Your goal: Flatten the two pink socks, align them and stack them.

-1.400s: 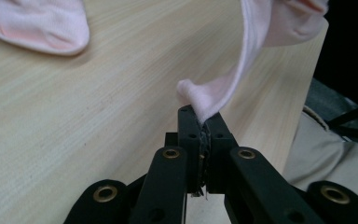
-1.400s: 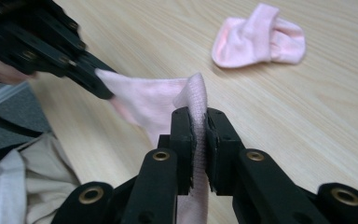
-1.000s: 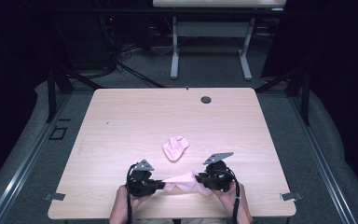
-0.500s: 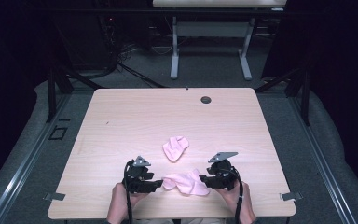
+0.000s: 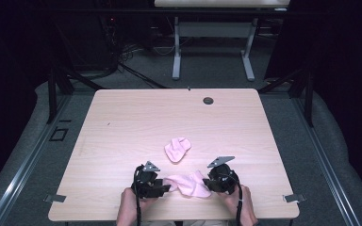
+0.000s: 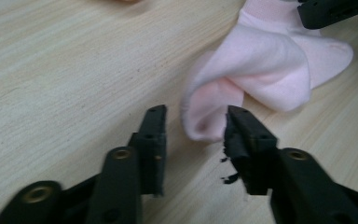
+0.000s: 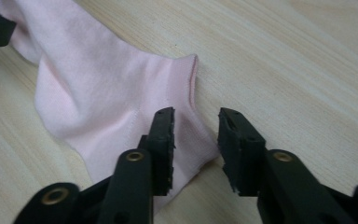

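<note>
The pink sock (image 5: pixel 188 183) lies slack near the tabletop's (image 5: pixel 122 122) front edge, its long axis running from 9 to 3 o'clock between the tongs. Left tongs (image 6: pixel 193 123) and right tongs (image 7: pixel 195 123) both gape, gripping nothing, each just beside one sock end. A second sock (image 5: pixel 177 149) sits toward 12.

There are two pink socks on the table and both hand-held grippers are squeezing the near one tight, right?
Not quite. There are two pink socks, the near sock and the far sock, but neither tool squeezes. The left hand-held gripper and the right hand-held gripper both stand open, the sock lying loose between or beside the jaws, as the two gripper views show.
</note>
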`<action>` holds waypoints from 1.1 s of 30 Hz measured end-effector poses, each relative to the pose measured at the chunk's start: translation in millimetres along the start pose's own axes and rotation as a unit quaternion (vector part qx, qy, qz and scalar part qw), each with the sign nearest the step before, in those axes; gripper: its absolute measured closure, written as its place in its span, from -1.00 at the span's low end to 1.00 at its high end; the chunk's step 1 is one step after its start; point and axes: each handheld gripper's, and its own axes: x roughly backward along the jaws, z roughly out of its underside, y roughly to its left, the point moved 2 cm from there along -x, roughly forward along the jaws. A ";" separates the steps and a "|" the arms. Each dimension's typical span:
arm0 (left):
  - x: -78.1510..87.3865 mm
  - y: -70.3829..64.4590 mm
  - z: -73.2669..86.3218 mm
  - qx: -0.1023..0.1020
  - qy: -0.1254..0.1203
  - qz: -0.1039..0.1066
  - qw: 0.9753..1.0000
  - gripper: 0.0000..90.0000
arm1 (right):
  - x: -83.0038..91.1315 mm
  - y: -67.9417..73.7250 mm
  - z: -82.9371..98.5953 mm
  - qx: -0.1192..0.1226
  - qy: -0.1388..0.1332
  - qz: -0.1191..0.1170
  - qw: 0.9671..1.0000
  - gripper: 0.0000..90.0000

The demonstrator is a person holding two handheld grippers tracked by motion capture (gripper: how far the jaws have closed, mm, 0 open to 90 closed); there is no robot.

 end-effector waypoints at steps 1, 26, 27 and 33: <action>0.0 0.0 0.0 0.000 0.000 0.000 1.000 0.59 | 0.0 0.0 0.0 0.000 0.000 0.000 1.000 0.59; 40.3 15.8 -3.6 -0.002 0.007 -0.007 1.000 0.19 | 7.3 2.9 8.4 -0.012 -0.011 0.047 0.999 0.76; 38.9 13.4 -4.0 -0.006 0.008 -0.004 1.000 0.19 | 8.5 2.6 8.3 -0.013 -0.012 0.051 0.999 0.73; 18.2 4.3 -1.6 -0.017 0.040 0.022 0.999 0.35 | 4.8 -0.5 10.9 -0.015 -0.001 0.031 0.999 0.72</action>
